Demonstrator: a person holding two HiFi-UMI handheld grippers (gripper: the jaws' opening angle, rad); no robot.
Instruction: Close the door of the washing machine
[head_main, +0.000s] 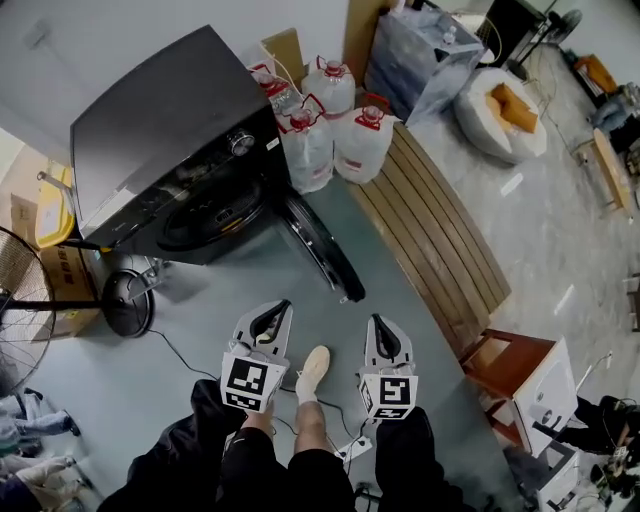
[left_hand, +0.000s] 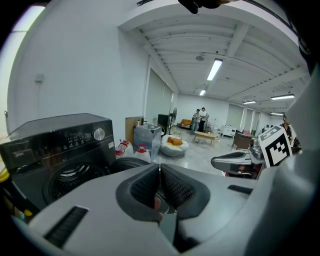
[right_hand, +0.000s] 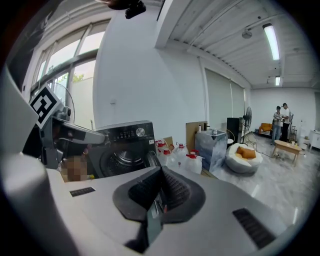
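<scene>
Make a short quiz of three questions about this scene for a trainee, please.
1. True or false: the door of the washing machine stands open.
2. Choose one: in the head view, what stands just right of the machine? A. water jugs with red caps. B. a bicycle. C. a ladder.
3. Short answer: does the left tool or the right tool hold anything?

Key
1. True: it is swung out to the machine's right.
2. A.
3. No: both are shut and empty, short of the door.

head view: steeply down | gripper views: low, forward | all share: washing machine (head_main: 160, 120)
</scene>
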